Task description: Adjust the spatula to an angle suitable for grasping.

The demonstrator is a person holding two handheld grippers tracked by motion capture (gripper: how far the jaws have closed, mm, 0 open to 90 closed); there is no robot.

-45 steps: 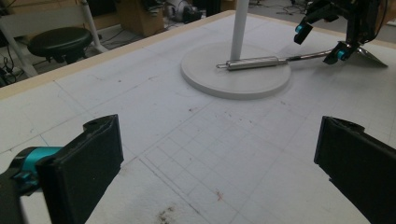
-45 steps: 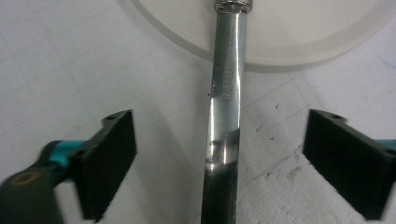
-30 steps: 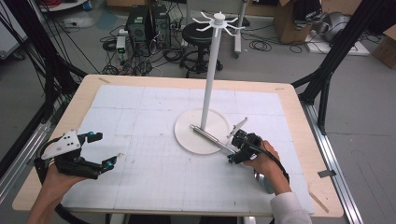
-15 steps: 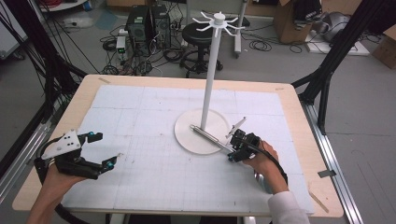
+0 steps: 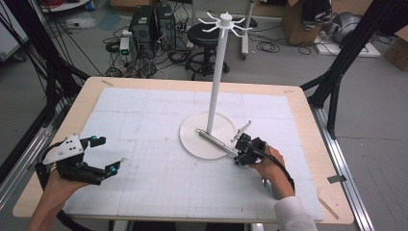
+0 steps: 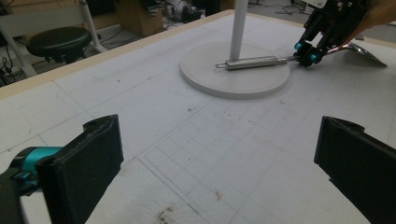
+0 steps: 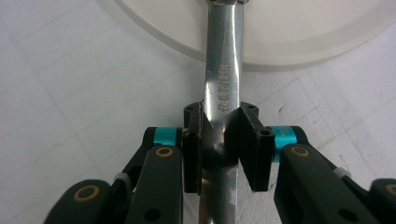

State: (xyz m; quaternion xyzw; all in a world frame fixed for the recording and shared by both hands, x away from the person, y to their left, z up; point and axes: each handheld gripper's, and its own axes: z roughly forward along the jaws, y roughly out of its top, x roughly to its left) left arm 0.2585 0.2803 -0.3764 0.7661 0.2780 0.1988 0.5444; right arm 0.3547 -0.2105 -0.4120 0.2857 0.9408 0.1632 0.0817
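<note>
So the right claw (image 5: 239, 150) was clamped tight on a shiny metal utensil (image 7: 223, 84), whose handle end lay across the round white stand base (image 5: 192, 142) right next to the pole (image 5: 217, 82). The left claw (image 5: 107, 155) sat well off from that base on the tabletop (image 5: 168, 192), jaws spread wide, holding nothing.

Mat (image 5: 159, 187) lying on the table (image 5: 84, 103), stand (image 5: 217, 82) standing right of its centre, metal utensil (image 5: 216, 141) lying across the stand's base (image 5: 192, 139), right gripper (image 5: 243, 155) sitting at its near end, left gripper (image 5: 103, 156) sitting near the mat's left edge, stool (image 5: 207, 36) standing behind the table.
</note>
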